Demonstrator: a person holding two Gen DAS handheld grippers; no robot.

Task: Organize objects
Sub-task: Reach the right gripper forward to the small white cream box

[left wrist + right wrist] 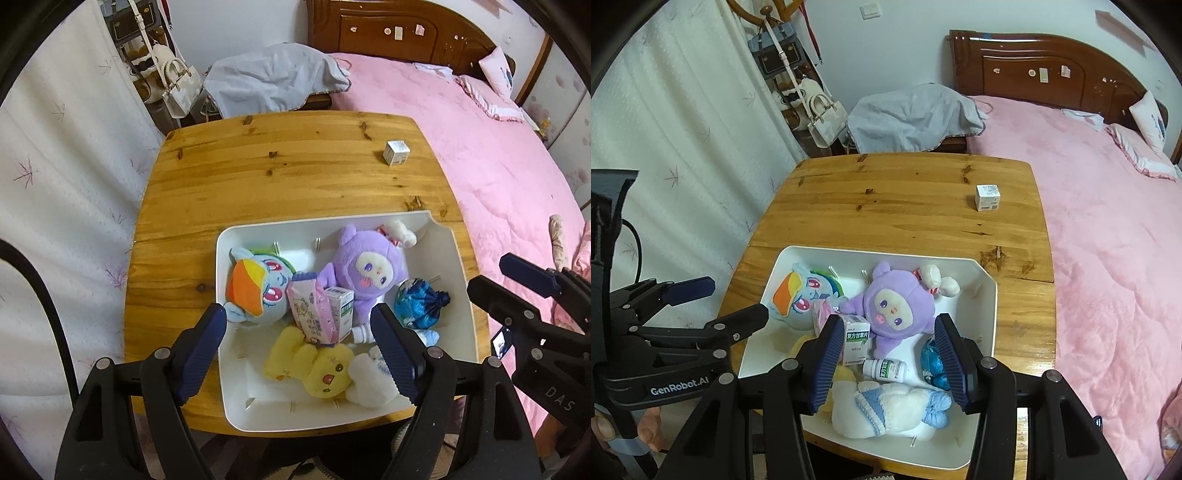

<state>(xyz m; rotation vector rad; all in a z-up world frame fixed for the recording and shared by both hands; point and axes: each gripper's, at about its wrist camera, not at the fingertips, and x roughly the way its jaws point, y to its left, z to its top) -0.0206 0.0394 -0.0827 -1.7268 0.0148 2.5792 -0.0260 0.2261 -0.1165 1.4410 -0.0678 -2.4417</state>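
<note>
Nearest, the left tool [299,354] and the right tool [886,363] both hang spread wide over the near end of a white bin [991,306], neither holding anything. Inside the bin, near to far: a white-and-blue plush [886,410], a yellow chick plush [317,363], a white pill bottle [885,369] lying on its side, a blue drawstring pouch [419,301], a green-and-white medicine box [856,339] standing upright, a pink snack packet [310,310], a rainbow-maned pony plush [255,286] and a purple plush doll [897,304]. One item remains outside: a small white carton [988,197] on the far right part of the counter [258,177], well apart from the bin and near the edge beside the bed [1108,221]. Risks, as judged: the carton sits close to the counter edge, so a glancing contact from one finger could push it off toward the bed; the bin is already crowded, so a dropped carton may topple the upright medicine box or come to rest on soft plush and roll. Surface: knotty varnished wood, seam visible across it. Room: pink bedspread and carved dark headboard [1045,70] at right, a grey cloth [912,118] heaped beyond the counter, handbags [825,118] hanging near a pale patterned curtain [683,129] at left.
</note>
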